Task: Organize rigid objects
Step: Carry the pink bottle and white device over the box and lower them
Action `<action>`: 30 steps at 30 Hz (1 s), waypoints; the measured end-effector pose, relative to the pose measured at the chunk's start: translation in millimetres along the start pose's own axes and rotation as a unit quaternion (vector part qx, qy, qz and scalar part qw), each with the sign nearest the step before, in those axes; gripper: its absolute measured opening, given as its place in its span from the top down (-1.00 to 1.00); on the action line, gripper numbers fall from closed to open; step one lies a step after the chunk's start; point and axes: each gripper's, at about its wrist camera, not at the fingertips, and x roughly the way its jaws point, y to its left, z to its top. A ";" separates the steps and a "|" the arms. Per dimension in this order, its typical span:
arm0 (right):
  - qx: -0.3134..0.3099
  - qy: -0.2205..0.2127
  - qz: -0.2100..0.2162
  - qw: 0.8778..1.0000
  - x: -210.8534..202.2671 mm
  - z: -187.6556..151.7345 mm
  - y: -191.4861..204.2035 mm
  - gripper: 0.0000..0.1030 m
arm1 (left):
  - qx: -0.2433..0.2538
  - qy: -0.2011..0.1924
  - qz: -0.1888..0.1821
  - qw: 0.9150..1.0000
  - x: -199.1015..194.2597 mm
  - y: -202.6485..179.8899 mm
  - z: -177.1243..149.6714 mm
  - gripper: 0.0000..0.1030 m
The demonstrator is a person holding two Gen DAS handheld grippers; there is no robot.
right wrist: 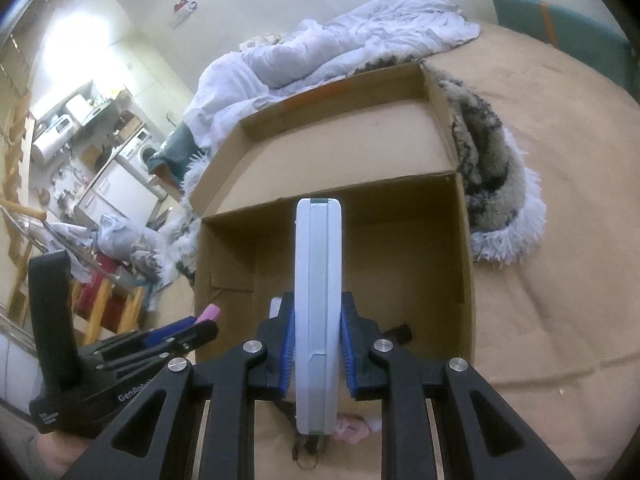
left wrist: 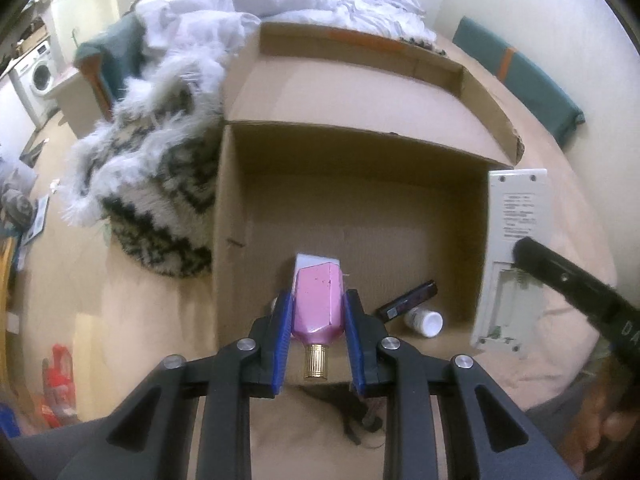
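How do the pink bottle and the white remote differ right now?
The pink faceted bottle with gold cap is short and sits in the left gripper; the long flat white remote control is held edge-on in the right gripper. Both are clamped above the open cardboard box.

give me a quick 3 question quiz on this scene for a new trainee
1. True or false: the left gripper is shut on the pink bottle.
2. What does the right gripper hold? A) a white remote control B) a black pen C) a fluffy blanket
3. Fill in: a small white bottle and a black flat device lie inside the open cardboard ____.

Key:
1. True. The blue pads clamp the bottle's sides, gold cap pointing back toward the camera.
2. A. The white remote control stands edge-on between the pads.
3. box
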 end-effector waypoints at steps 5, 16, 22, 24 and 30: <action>0.012 0.004 -0.001 1.000 19.9 6.6 -11.2 0.58 | 0.018 -0.007 0.018 1.000 11.9 -7.6 16.9 0.55; 0.061 0.062 0.010 0.996 79.5 1.7 -39.7 0.58 | 0.030 0.011 0.035 0.999 63.0 -8.4 18.3 0.55; 0.074 0.088 0.023 0.993 100.6 -0.4 -39.2 0.57 | 0.036 0.015 0.045 0.998 78.3 -13.6 15.8 0.55; 0.078 0.093 0.022 0.992 106.7 0.0 -39.7 0.57 | 0.042 0.009 0.054 0.998 79.7 -15.5 15.4 0.55; 0.092 0.117 0.015 0.989 119.9 -3.1 -45.7 0.57 | 0.045 0.012 0.063 0.997 87.7 -13.3 13.6 0.55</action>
